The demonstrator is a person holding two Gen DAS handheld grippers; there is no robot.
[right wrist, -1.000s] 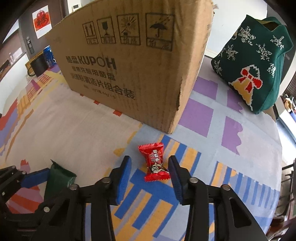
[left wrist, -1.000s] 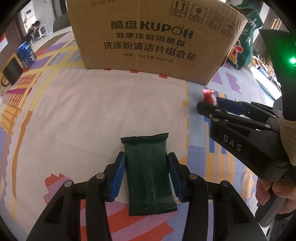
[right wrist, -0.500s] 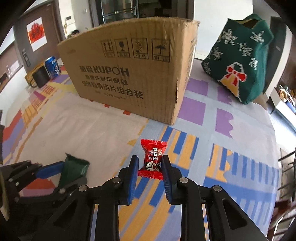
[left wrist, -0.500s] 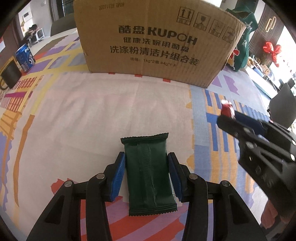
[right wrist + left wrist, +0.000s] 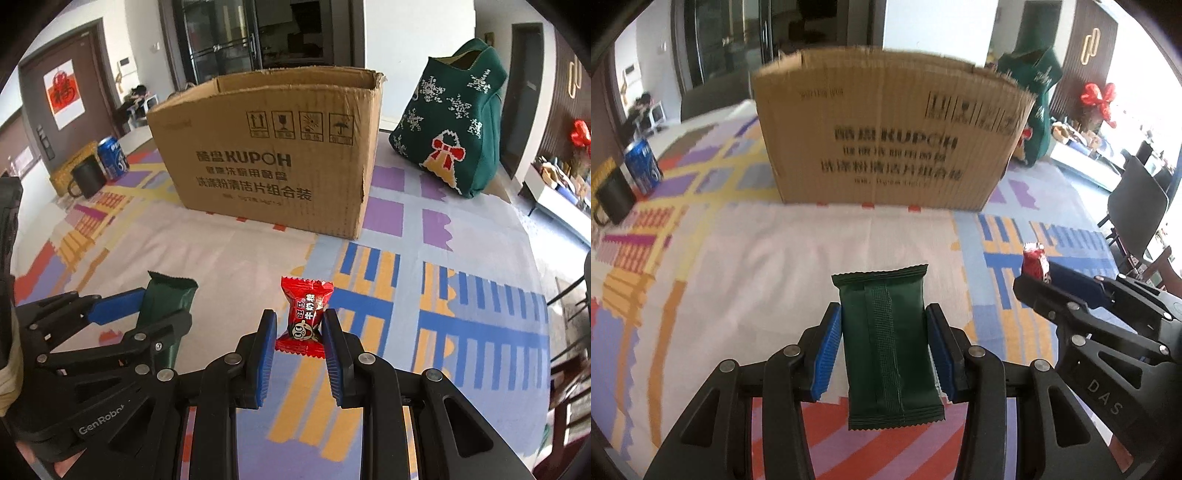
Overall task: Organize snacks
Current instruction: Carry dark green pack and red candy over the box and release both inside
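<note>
Two snacks held in tongs before a cardboard box

The left tongs (image 5: 884,343) clamp a matte dark-green packet (image 5: 888,343) with crimped, zigzag ends at lower centre, clear of the surface (image 5: 738,258); the right tongs (image 5: 299,328), whose jaws have just been closing, pinch a glossy red candy (image 5: 304,314) with pinked ends between ribbed blue pads. Behind stands an open corrugated cardboard box (image 5: 273,162) with a frayed rim, on a flat cloth of purple, orange and blue blocks. Upper right, a knitted green bag (image 5: 454,125); at left, a blue can (image 5: 112,157) beside a black mug (image 5: 86,181). Dark doors line the room.
</note>
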